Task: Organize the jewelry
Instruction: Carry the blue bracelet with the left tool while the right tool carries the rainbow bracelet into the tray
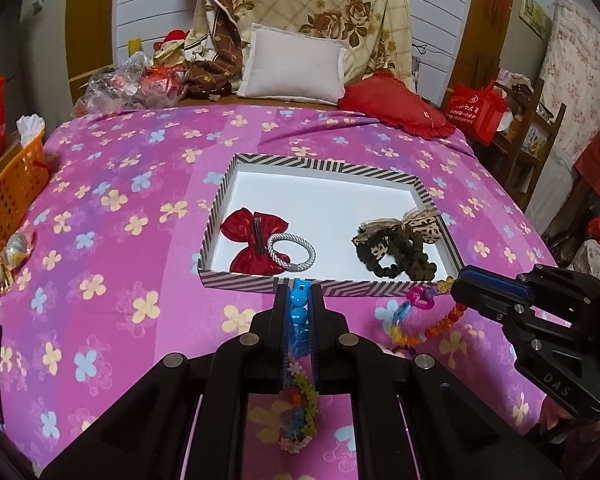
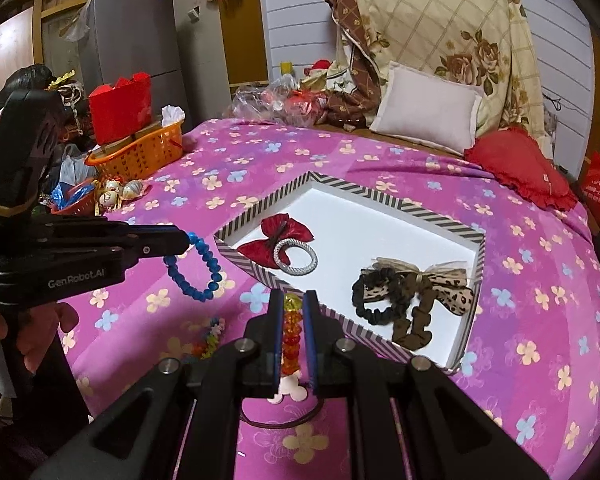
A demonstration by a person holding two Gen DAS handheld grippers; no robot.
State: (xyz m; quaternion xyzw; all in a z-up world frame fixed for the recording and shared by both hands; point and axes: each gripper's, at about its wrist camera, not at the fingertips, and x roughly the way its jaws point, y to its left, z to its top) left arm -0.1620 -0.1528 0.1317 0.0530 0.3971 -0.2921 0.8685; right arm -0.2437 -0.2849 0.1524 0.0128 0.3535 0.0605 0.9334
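My left gripper [image 1: 299,286] is shut on a blue bead bracelet [image 1: 299,308], held above the bedspread by the near edge of the striped tray [image 1: 324,165]; the bracelet hangs as a loop in the right wrist view [image 2: 194,268]. My right gripper [image 2: 293,300] is shut on an orange-yellow bead bracelet [image 2: 292,334], also seen in the left wrist view [image 1: 444,320]. The tray holds a red bow clip [image 1: 256,240], a silver hair tie [image 1: 291,252], and a dark scrunchie with a leopard bow [image 1: 400,248]. A colourful flower bracelet [image 1: 300,412] lies below my left gripper.
A pink flowered bedspread [image 1: 120,220] covers the bed. An orange basket [image 1: 16,180] and shell ornaments [image 1: 4,256] sit at the left edge. A white pillow [image 1: 296,68] and red heart cushion [image 1: 400,108] lie at the back. A brown hair tie [image 2: 280,420] lies under my right gripper.
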